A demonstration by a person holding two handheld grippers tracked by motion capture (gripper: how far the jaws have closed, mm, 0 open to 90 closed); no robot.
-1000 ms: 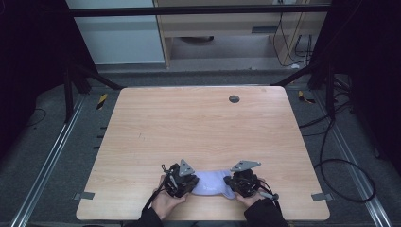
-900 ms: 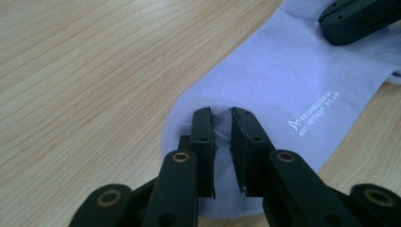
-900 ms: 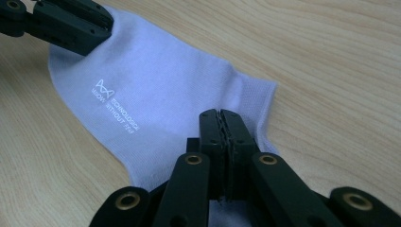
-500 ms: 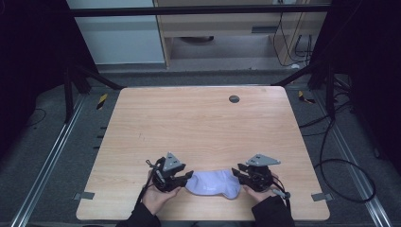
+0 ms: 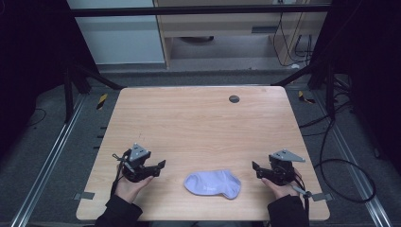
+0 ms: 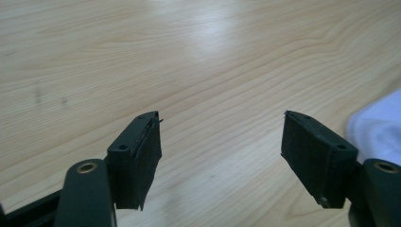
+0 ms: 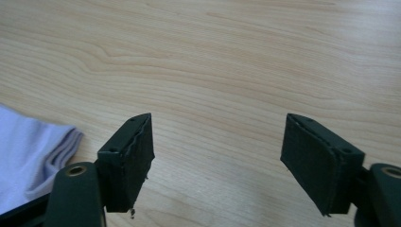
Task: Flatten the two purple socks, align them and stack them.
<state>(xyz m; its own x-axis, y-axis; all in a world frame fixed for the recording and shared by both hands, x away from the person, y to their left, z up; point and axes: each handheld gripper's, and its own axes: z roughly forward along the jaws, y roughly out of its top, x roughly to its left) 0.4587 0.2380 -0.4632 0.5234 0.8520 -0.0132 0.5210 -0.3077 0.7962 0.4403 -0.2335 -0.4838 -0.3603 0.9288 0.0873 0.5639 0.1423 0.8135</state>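
Note:
A pale lilac sock point(image 5: 213, 183) lies flat near the front edge of the wooden table point(image 5: 198, 123), between the two hands. My left gripper point(image 5: 160, 166) sits to the left of the sock, well apart from it; its jaws have just been opening and stand open over bare wood with nothing between them point(image 6: 222, 137). The sock's edge point(image 6: 378, 132) shows at the right of the left gripper view. My right gripper point(image 5: 256, 168) is off to the sock's right, its jaws likewise just opened and empty point(image 7: 220, 142). The sock's cuff point(image 7: 33, 151) lies at the left of that view.
A small dark round disc point(image 5: 233, 99) is set in the table near its far edge. Dark frame bars and cables surround the table on the floor. Tape tabs point(image 5: 81, 195) mark the front corners.
Both grippers let go of the sock and drew apart, left one leftward, right one rightward. Their jaws opened. The sock now lies flat and spread between them.

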